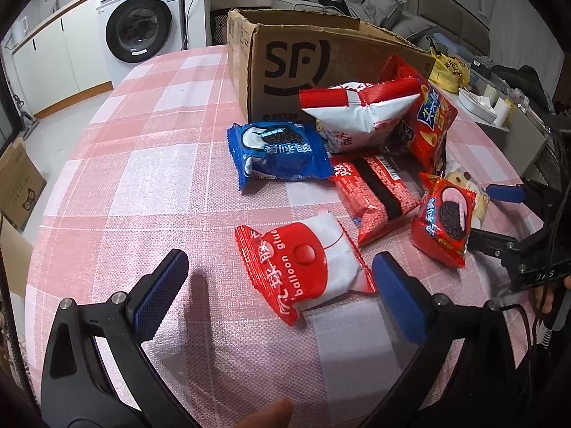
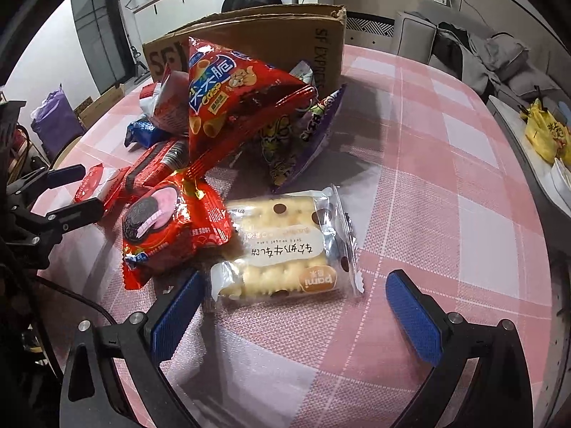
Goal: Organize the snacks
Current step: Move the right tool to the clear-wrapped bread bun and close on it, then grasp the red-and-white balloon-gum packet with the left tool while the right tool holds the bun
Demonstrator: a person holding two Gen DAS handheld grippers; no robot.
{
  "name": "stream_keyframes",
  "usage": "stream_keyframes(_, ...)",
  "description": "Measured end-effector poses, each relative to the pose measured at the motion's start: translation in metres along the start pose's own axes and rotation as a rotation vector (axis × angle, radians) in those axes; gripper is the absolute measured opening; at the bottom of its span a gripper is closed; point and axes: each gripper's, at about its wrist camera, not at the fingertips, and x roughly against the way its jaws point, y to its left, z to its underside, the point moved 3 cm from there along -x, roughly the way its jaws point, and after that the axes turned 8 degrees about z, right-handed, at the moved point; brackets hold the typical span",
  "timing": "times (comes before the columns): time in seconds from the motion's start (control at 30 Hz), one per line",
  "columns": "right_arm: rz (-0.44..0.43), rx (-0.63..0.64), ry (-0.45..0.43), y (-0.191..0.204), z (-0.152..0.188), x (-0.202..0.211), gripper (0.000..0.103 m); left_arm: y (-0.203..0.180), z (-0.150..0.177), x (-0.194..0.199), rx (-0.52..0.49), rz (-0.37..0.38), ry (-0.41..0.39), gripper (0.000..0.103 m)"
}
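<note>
A pile of snack packs lies on the pink checked tablecloth (image 1: 150, 164) in front of an open SF cardboard box (image 1: 285, 57). My left gripper (image 1: 282, 274) is open, and a red-and-white balloon glue pack (image 1: 303, 267) lies between its blue pads. Behind it sit a blue Oreo pack (image 1: 278, 153), a red wafer pack (image 1: 374, 196) and a red Oreo pack (image 1: 444, 214). My right gripper (image 2: 296, 296) is open around a clear-wrapped nougat cake (image 2: 285, 246). Beside the cake are the red Oreo pack (image 2: 171, 224) and a red crisp bag (image 2: 232, 100).
A purple snack bag (image 2: 307, 135) leans under the crisp bag. A washing machine (image 1: 142, 18) and white cabinets stand behind the table. A side counter with yellow bags (image 2: 546, 132) runs along the right edge. A fingertip (image 1: 267, 413) shows at the bottom of the left wrist view.
</note>
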Motion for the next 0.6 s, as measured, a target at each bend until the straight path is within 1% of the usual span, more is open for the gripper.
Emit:
stream_keyframes(0.27, -0.007, 0.037, -0.016, 0.009, -0.006, -0.004, 0.102, -0.001, -0.001, -0.005, -0.007, 0.006, 0.012, 0.103)
stream_keyframes(0.3, -0.011, 0.04, -0.022, 0.01, -0.006, -0.003, 0.098, 0.0, 0.0, -0.005, -0.006, 0.007, 0.012, 0.103)
stream_keyframes(0.33, -0.014, 0.04, -0.037, 0.009, -0.006, -0.001, 0.09, 0.0, -0.001, -0.006, -0.002, 0.01, 0.014, 0.103)
stream_keyframes(0.47, -0.011, 0.031, -0.053, 0.005, -0.005, 0.003, 0.077, 0.001, 0.0, -0.007, 0.005, 0.018, 0.02, 0.103)
stream_keyframes(0.53, -0.009, 0.02, -0.059, 0.0, -0.003, 0.005, 0.067, 0.001, 0.0, -0.007, 0.004, 0.019, 0.02, 0.103)
stream_keyframes(0.6, -0.015, 0.012, -0.061, -0.003, -0.003, 0.006, 0.065, 0.002, -0.001, -0.009, 0.004, 0.018, 0.02, 0.103)
